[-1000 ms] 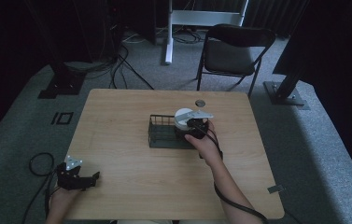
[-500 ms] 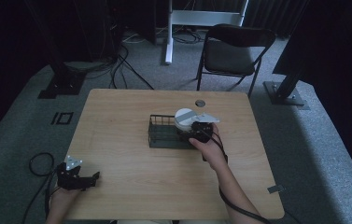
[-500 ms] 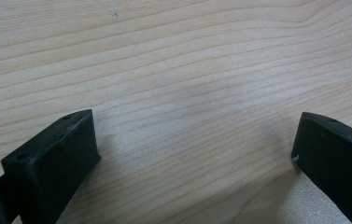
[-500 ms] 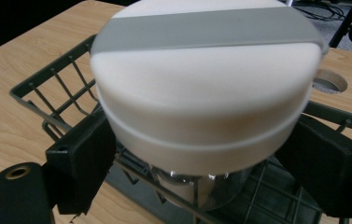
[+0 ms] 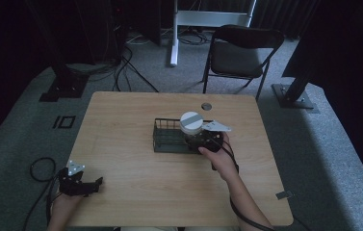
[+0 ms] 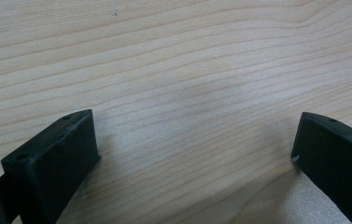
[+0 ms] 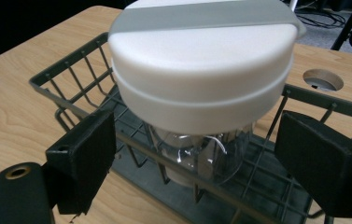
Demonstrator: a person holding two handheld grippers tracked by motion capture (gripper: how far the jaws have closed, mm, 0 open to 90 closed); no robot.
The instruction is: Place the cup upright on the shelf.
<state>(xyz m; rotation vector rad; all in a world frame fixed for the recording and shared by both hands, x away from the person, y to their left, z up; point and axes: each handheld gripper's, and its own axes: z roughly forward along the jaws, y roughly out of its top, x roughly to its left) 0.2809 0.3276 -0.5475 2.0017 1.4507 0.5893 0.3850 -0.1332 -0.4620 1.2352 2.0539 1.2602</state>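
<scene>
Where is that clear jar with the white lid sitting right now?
The jar stands inside the dark wire basket near the middle of the table, at the basket's right end, with the right gripper open just in front of it.

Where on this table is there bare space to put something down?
Bare wood runs left of the wire basket to the table edge, and across the near strip between the left gripper and the right forearm. It is crowded around the jar and right gripper.

Right gripper [image 5: 203, 141]: shifted slightly rightward along wire basket [image 5: 167, 142] since a second ago; jaws now spread either side of white-lidded clear jar [image 7: 201, 88], not touching it.
</scene>
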